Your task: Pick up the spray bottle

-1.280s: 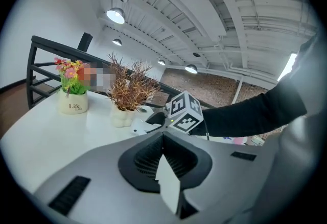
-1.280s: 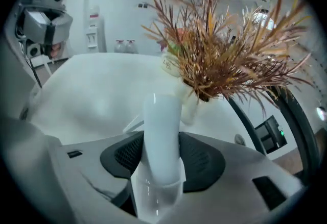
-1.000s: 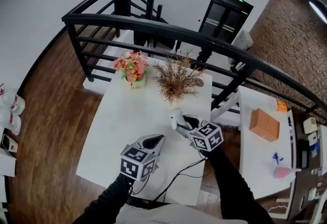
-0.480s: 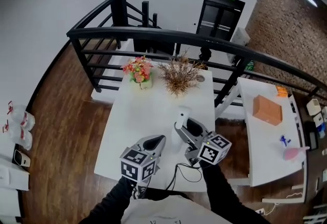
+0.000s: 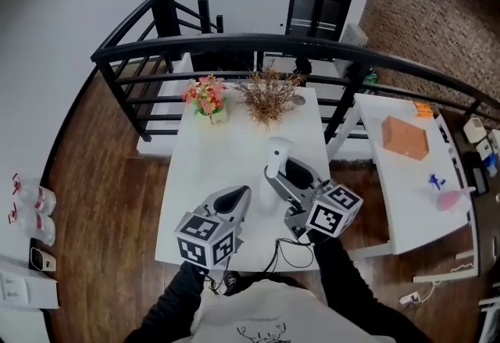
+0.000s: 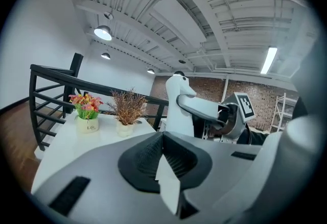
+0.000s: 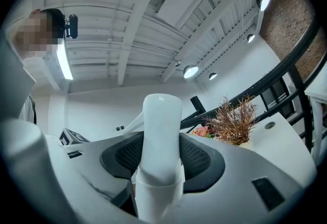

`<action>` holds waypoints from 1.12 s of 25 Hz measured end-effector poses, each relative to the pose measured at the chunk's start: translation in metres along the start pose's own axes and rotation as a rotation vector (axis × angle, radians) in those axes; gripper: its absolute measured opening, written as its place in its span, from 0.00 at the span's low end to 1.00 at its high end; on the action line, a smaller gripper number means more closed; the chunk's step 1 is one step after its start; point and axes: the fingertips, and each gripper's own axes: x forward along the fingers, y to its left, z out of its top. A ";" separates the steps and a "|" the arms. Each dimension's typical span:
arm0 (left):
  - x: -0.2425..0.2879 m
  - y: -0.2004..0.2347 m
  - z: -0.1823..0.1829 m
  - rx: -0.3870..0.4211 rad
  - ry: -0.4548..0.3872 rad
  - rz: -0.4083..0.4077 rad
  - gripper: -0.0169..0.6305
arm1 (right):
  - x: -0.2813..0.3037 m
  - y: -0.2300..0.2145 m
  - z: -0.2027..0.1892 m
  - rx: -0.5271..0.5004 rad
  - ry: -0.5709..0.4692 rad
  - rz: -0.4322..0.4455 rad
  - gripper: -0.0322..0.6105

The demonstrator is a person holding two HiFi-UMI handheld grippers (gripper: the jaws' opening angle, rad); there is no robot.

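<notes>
The white spray bottle [image 5: 276, 155] stands upright between the fingers of my right gripper [image 5: 281, 177], lifted above the white table [image 5: 211, 169]. In the right gripper view its neck and head [image 7: 161, 131] fill the gap between the dark pads, which press on both sides of it; the right gripper [image 7: 161, 167] is shut on it. The left gripper view shows the bottle [image 6: 178, 108] held from the right. My left gripper [image 5: 238, 197] hovers to the bottle's left, apart from it. Its jaws [image 6: 166, 159] meet, with only a thin pale sliver between the pads.
A pot of pink flowers [image 5: 205, 99] and a pot of dried brown twigs [image 5: 268, 95] stand at the table's far end. A black railing [image 5: 234, 43] runs behind them. A second white table at the right carries an orange box [image 5: 405, 137]. A black cable [image 5: 291, 252] lies near the front edge.
My right gripper has risen with the spray bottle and drawn back toward the person. The left gripper has also lifted and pulled back, staying shut.
</notes>
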 end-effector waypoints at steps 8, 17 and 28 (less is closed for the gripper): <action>-0.014 -0.002 0.011 0.026 -0.019 -0.016 0.01 | 0.004 0.026 -0.006 -0.022 0.000 0.016 0.36; -0.020 0.007 0.018 0.048 -0.028 0.001 0.01 | 0.012 0.045 -0.011 -0.019 0.010 0.053 0.36; -0.020 0.015 0.023 0.034 -0.029 0.006 0.01 | 0.013 0.042 -0.008 -0.024 0.029 0.047 0.36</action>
